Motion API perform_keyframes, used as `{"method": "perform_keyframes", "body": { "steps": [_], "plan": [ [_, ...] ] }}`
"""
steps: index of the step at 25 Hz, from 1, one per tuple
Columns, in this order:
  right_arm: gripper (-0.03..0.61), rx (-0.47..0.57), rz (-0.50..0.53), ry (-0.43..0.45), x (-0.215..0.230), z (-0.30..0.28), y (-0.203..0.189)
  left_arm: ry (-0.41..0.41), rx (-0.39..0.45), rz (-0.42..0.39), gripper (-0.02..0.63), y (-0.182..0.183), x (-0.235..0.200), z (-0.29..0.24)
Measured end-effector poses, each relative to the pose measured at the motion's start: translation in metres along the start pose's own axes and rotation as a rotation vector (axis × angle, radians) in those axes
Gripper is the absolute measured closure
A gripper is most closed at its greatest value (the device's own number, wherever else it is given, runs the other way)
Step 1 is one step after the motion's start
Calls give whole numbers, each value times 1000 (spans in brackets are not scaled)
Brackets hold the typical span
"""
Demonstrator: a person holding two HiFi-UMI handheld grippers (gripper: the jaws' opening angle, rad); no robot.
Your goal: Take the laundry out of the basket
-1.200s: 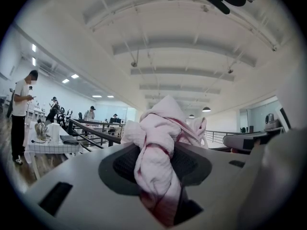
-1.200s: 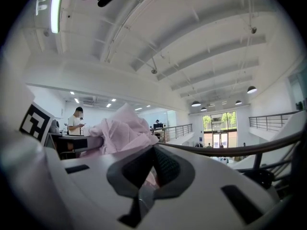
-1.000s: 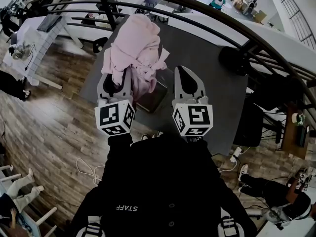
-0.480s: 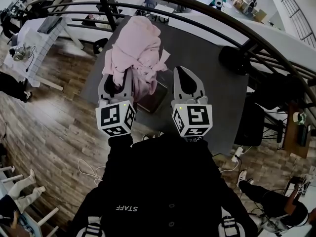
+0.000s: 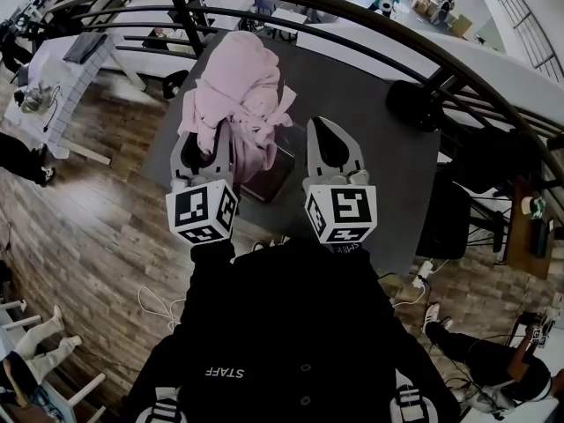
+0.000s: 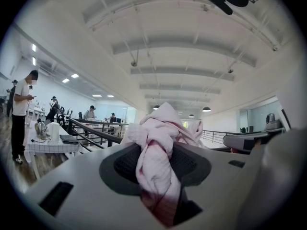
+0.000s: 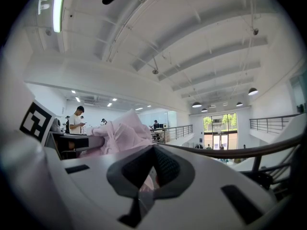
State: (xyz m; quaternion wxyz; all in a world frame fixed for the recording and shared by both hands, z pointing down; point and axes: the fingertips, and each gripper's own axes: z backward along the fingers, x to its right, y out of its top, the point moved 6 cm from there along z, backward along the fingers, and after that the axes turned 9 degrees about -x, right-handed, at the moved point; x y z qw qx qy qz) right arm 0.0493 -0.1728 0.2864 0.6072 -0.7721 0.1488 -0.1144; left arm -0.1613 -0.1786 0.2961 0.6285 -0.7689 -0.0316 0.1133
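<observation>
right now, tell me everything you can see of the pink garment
The pink garment is a soft, pale pink cloth, crumpled into a twisted bunch with folds and loose ends. A wrung part of it is pinched between the fingers of the left gripper, which points level; the rest bulges out beyond them. In the head view it lies over the dark grey table; whether it rests on the table cannot be told.

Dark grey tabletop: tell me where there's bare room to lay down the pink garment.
Free: the dark grey tabletop right of the right gripper, and the stretch between the pink cloth garment and the black round object. Crowded: the left end, where the left gripper holds the garment over a dark flat object.
</observation>
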Motion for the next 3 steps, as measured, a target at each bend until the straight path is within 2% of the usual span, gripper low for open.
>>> {"method": "perform_keyframes", "body": {
  "steps": [3],
  "plan": [
    [565,0,-1,-5,3,-1,-2,-4,10,6,456,-1,2,-2]
  ]
}}
